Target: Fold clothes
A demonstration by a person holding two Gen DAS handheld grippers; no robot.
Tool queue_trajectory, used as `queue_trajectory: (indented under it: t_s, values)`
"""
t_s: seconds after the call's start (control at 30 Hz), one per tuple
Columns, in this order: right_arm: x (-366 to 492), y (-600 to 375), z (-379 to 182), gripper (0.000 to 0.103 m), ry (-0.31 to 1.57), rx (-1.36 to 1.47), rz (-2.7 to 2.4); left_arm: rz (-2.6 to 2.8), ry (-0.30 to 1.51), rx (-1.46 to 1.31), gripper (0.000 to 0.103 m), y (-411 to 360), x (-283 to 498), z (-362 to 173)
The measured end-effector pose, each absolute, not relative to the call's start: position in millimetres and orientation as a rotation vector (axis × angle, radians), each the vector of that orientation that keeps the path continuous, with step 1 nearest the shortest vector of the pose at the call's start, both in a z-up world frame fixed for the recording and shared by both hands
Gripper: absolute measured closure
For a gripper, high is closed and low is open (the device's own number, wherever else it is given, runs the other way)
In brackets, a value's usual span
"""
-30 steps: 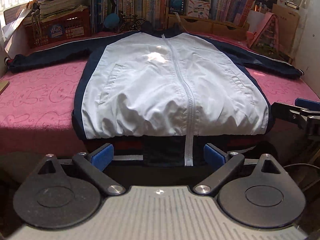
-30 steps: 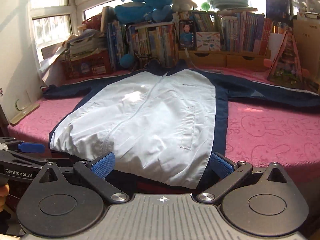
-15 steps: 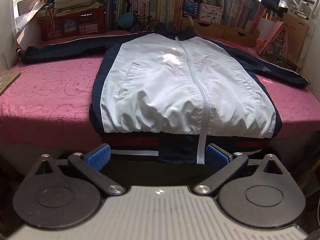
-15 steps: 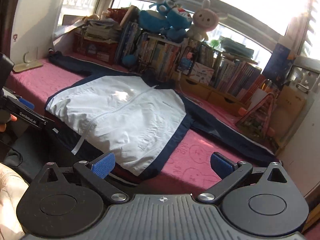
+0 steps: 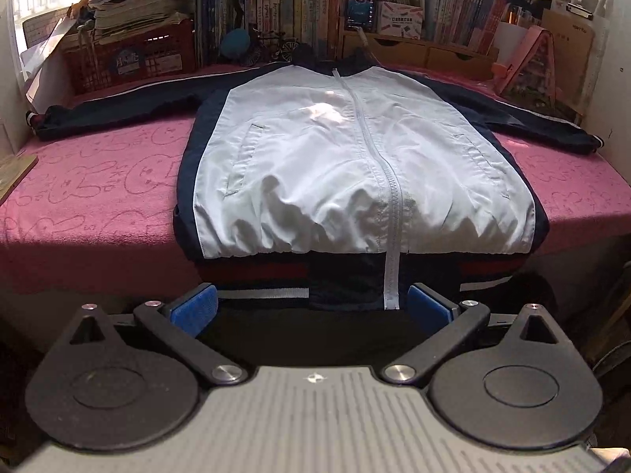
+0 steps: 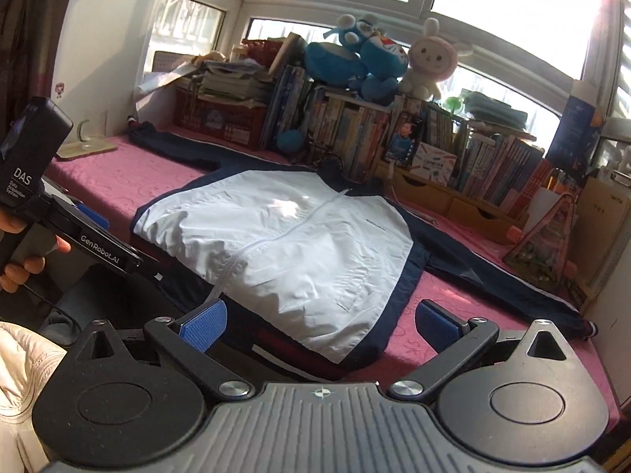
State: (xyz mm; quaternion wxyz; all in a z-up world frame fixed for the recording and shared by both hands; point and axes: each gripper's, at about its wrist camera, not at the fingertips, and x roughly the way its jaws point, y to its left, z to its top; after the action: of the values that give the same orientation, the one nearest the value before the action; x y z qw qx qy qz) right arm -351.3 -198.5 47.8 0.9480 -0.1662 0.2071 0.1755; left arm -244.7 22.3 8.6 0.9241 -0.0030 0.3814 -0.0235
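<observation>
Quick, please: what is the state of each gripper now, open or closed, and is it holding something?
Left gripper: open, holding nothing, in front of the jacket hem.
Right gripper: open, holding nothing.

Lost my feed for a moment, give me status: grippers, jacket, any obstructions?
Left gripper open, empty, at the hem. Right gripper open, empty. Jacket flat on pink cover, zipped, sleeves spread, unfolded. Nothing lying on it.

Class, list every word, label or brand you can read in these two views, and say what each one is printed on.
"GenRobot.AI": side of the left gripper, seen in the right wrist view.
"DAS": black box on top of that gripper; the smaller lines beneath are too small to read.
Book spines, red crate badge, white carton: too blurred.
</observation>
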Motion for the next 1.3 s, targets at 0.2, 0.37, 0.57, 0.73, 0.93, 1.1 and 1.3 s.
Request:
queue_trajectory:
  t_s: [0.2,0.37,0.57,0.73,0.93,1.1,1.3]
  values:
    - [-333.9,-174.3,36.5,0.0,0.38,-0.284,0.423,-0.039,0.785,-0.004,0.0,23.5,-244.5,7.2]
    - [-312.6,-173.8,30.6,0.0,0.48,-0.187,0.366,-0.049,0.795,-0.008,0.0,22.9,-242.7,4.0]
    - [-307.4,-177.1,21.6,0.0,0.541,-0.15,0.332,-0.045,0.804,-0.015,0.0,22.2,-241.9,1.7]
    - [-308.2,-176.6,19.7,0.0,0.553,-0.149,0.328,-0.05,0.799,-0.013,0.0,21.1,-244.3,2.7]
    - [-308.2,-174.8,19.4,0.0,0.564,-0.157,0.332,-0.047,0.805,-0.02,0.0,21.5,-243.2,1.2]
    - [-314.2,-178.8,31.7,0.0,0.617,-0.192,0.359,-0.044,0.806,-0.024,0.0,24.0,-242.9,0.4]
    - [-335.3,-190.9,59.0,0.0,0.605,-0.308,0.367,-0.048,0.819,-0.04,0.0,23.8,-241.1,-5.0]
